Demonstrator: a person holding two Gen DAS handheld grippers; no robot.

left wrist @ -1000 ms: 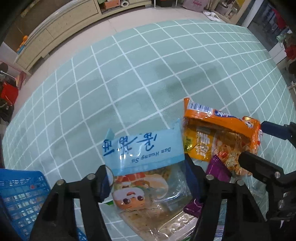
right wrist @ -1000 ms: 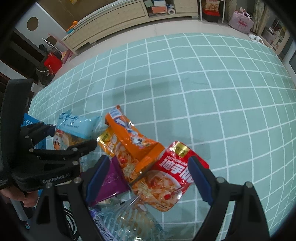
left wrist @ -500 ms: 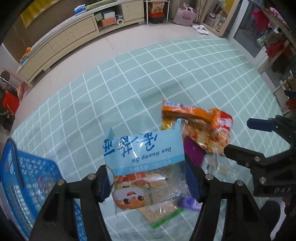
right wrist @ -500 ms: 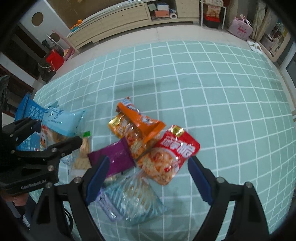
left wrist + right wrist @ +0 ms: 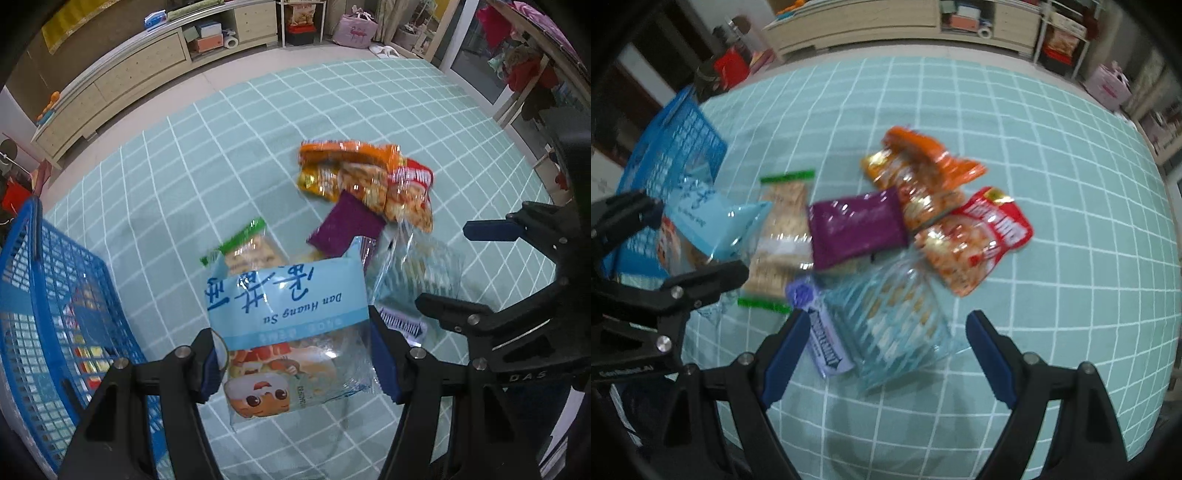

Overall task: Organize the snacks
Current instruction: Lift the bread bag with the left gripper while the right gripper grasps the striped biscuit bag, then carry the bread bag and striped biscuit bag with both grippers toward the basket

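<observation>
The light-blue snack bag (image 5: 291, 325) is held clamped in the left gripper (image 5: 295, 354) beside the blue basket (image 5: 44, 295), where release is judged next, while the right gripper (image 5: 882, 354) is kept open above the pile.

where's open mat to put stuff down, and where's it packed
Bare mat lies beyond and right of the red packet, and between the blue basket and orange packet. It is crowded in the pile around the purple packet.
</observation>
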